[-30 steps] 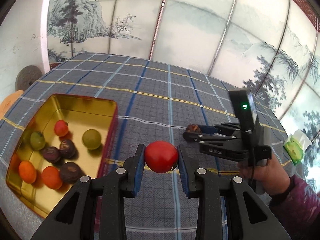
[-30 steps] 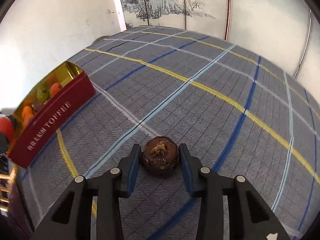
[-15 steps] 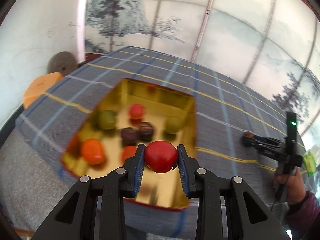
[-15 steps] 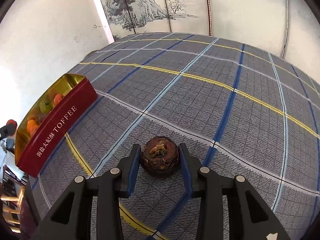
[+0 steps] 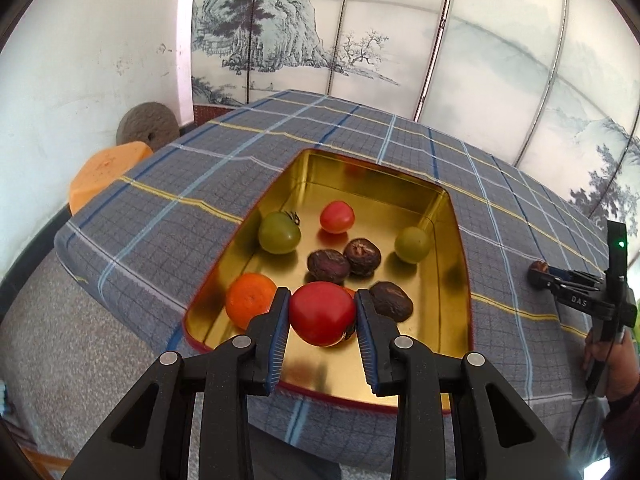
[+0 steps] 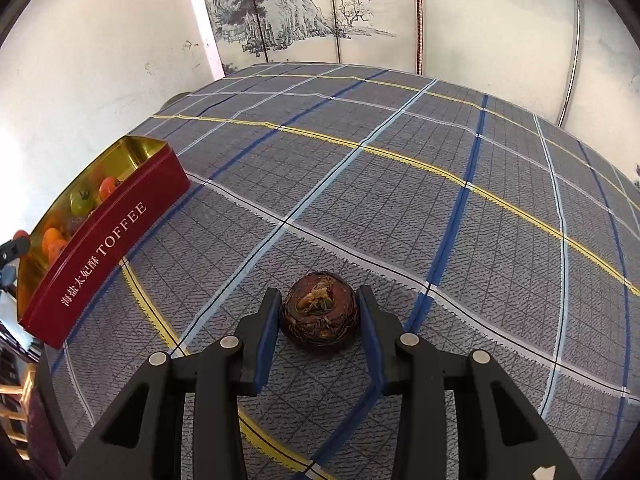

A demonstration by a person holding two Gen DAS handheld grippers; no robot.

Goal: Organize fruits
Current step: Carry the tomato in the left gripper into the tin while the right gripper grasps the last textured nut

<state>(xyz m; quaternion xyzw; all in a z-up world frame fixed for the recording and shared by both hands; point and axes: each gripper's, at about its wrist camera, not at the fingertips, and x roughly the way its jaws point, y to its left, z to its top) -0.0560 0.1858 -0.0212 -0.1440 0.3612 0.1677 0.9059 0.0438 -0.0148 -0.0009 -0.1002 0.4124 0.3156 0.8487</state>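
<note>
Tomato (image 5: 322, 312), red and round, sits clamped between the blue pads of my left gripper (image 5: 322, 318), which I see hanging over the near end of the gold-lined tin (image 5: 452, 216). Inside the tin I count a green tomato (image 5: 279, 232) with its stem, a small red tomato (image 5: 337, 217), a paler green fruit (image 5: 412, 244) near the right wall, two dark brown fruits (image 5: 344, 261) touching each other in the middle, a third brown one (image 5: 391, 301) just right of my held tomato, and an orange fruit (image 5: 250, 300) at the left near corner. Another bit of orange peeks from behind the tomato; I cannot tell what it is. The tin stands on a grey plaid tablecloth (image 5: 200, 176). My right gripper (image 6: 319, 316) is closed on a dark brown, wrinkled fruit (image 6: 319, 312), both pads against its sides, the fruit resting on the cloth well to the right of the tin's red wall (image 6: 104, 252), lettered TOFFEE. From the left camera, that gripper shows at the far right, held in a hand (image 5: 614, 372).
</note>
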